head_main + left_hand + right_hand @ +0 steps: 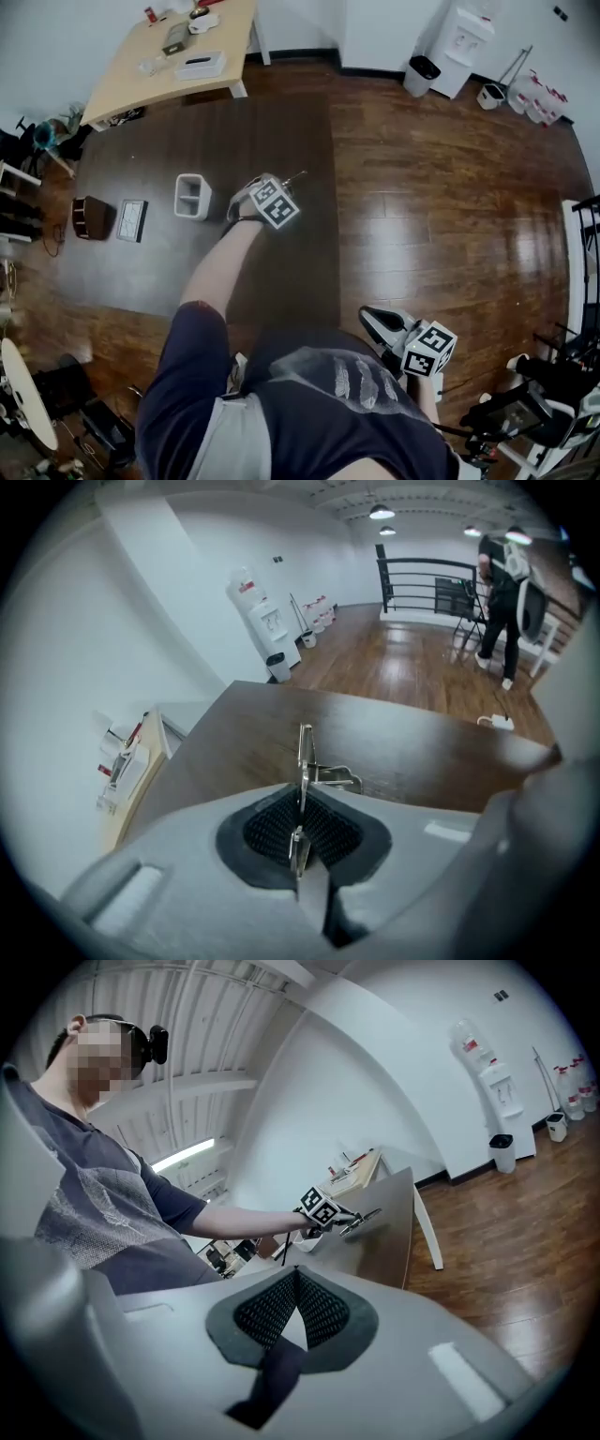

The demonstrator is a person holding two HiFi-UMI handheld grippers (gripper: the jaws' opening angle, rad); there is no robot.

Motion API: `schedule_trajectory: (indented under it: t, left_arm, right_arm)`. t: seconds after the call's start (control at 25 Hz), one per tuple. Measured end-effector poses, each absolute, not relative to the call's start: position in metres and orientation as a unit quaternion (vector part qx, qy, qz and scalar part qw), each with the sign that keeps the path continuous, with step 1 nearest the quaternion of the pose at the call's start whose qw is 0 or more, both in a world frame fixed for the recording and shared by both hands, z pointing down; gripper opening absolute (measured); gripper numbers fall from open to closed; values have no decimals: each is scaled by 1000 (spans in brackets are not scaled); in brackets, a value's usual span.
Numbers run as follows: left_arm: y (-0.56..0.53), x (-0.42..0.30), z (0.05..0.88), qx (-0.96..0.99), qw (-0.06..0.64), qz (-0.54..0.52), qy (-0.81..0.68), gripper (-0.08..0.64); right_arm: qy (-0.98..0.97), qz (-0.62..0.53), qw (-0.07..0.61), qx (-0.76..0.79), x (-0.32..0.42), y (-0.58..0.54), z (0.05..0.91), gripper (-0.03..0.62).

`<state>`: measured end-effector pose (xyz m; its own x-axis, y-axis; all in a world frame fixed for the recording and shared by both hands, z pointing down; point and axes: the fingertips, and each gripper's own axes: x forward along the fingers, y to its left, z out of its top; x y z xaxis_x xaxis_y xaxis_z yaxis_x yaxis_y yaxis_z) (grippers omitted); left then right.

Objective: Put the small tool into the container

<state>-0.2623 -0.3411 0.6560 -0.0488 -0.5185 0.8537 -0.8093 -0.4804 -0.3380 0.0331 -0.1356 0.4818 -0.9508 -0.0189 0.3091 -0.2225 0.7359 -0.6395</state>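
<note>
Head view. I have the left gripper [277, 201] out over the dark table [281, 122], at about the middle of the table's depth and toward its right side. The table's right edge runs just past the gripper.

- Left gripper view: the jaws are clamped narrow on the small tool [306, 761]. It is a thin metal piece standing upright between the pads, with a short arm branching to one side above them. Its tip pokes out well past the pads.
- The tool is in the air over the table top, not touching it, as far as I can judge.
- The container [191, 196] is a white open-topped box that sits on the table to the left of the gripper. It is near but clearly apart from it, with bare table top between the two (a clean lane, nothing in it).
- Further left along the same line are a flat dark-framed panel [131, 219] and then a brown round thing [90, 217] by the table's left edge.
- The right gripper [380, 323] is low at my right side, off the table's near edge and over the wooden floor [441, 206]. In the right gripper view its pads meet at the tips with nothing between them.
- Room to move: the floor to the right of the table is open as far as the bin [422, 73] and the water dispenser [461, 42] at the far wall.
- A pale table [122, 84] carrying small clutter stands beyond the dark table's far left corner.
</note>
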Motion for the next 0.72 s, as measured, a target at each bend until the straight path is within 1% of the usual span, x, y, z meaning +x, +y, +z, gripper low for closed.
schedule_trajectory:
  t: [0.28, 0.44, 0.56, 0.72]
  left_arm:
    - [-323, -267, 598, 691, 185, 423, -557, 11]
    - [-302, -281, 564, 685, 196, 360, -602, 11]
    - [-267, -299, 545, 664, 224, 329, -633, 11]
    - [-222, -321, 515, 653, 222, 307, -656, 11]
  right_arm:
    - [-928, 339, 150, -37, 8, -137, 482, 2]
    - [-930, 327, 143, -88, -4, -134, 480, 2]
    - [-922, 343, 129, -126, -11, -126, 479, 2]
    - [-912, 356, 127, -160, -22, -113, 483, 2]
